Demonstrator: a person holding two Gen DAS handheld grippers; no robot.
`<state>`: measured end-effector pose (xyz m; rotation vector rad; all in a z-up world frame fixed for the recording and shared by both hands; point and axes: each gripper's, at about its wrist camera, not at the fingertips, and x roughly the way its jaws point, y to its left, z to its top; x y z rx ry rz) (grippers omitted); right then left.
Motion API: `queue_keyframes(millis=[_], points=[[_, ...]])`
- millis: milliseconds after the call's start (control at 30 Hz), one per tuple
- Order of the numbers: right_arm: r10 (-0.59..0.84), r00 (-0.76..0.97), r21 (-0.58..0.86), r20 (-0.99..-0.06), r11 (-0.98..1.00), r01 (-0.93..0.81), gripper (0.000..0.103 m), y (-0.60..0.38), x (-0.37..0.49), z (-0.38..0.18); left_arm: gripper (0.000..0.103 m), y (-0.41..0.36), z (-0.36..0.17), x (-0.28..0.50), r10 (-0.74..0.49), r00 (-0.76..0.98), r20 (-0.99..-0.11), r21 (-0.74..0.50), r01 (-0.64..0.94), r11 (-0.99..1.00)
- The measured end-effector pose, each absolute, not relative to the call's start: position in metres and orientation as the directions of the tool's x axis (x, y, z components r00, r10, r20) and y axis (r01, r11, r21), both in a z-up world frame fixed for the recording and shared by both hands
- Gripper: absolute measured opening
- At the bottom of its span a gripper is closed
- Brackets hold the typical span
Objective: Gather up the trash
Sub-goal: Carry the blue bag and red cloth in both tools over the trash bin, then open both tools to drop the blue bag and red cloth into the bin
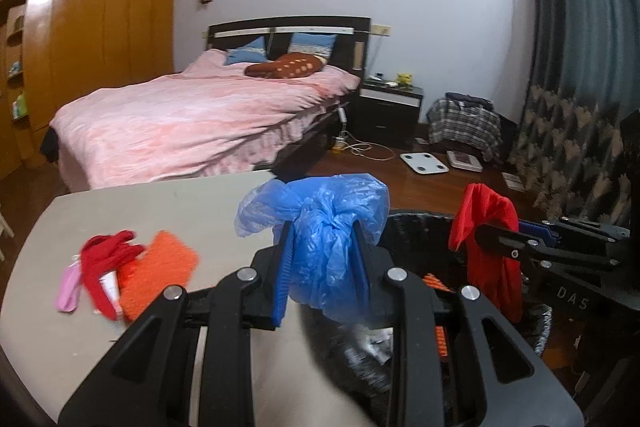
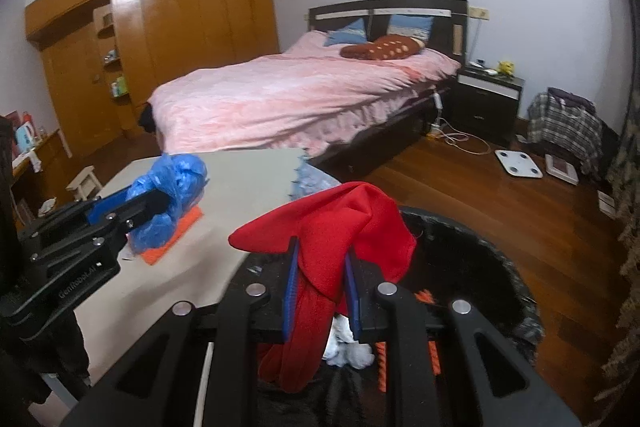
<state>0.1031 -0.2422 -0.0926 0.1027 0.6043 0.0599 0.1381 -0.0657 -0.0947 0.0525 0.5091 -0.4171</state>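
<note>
Both grippers hold trash at the bin.

On the table [image 1: 168,199] lie a red rag [image 1: 105,261] and an orange pad [image 1: 160,269]. The left gripper [image 1: 322,259] is clamped on a crumpled blue bag [image 1: 320,223], raised at the table's edge beside the black bin [image 1: 424,239]. The right gripper [image 2: 322,285] is closed on a red cloth [image 2: 336,231] hanging over the bin, where white scraps [image 2: 348,349], perhaps paper, show blurred.

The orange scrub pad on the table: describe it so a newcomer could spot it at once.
Start at the pale grey table in front of the pink bed. On its left part lies a small pile; the flat, fuzzy orange scrub pad is the rightmost piece, beside the red cloth.
</note>
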Motion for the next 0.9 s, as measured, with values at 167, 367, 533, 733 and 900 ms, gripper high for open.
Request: queue_keyframes(millis=[167,367,533,733,900], points=[[0.039,0.816,0.104,-0.577,0.994,0.026,0.020,-0.274,0.099,-0.102,0.026,-0.096,-0.100,0.145,-0.413,0.769,-0.488,-0.051,0.448,0.893],[0.014,0.801,0.097,-0.599,0.994,0.055,0.020,-0.291,0.099,-0.112,0.027,-0.124,-0.110,0.149,-0.453,0.737,-0.502,-0.052,0.497,0.866],[-0.003,0.773,0.098,-0.635,0.992,0.085,0.032,-0.300,0.098,-0.125,0.053,-0.130,-0.116,0.153,-0.480,0.709,-0.516,-0.069,0.524,0.849],[-0.032,0.745,0.072,-0.666,0.992,0.107,0.054,-0.302,0.094,-0.136,0.064,-0.124,-0.119,0.151,-0.472,0.711,-0.521,-0.069,0.516,0.854],[-0.028,0.737,0.076,-0.675,0.991,0.107,0.056,-0.299,0.092,-0.138,0.067,-0.112,-0.117,0.154,-0.448,0.726,-0.521,-0.071,0.487,0.871]])
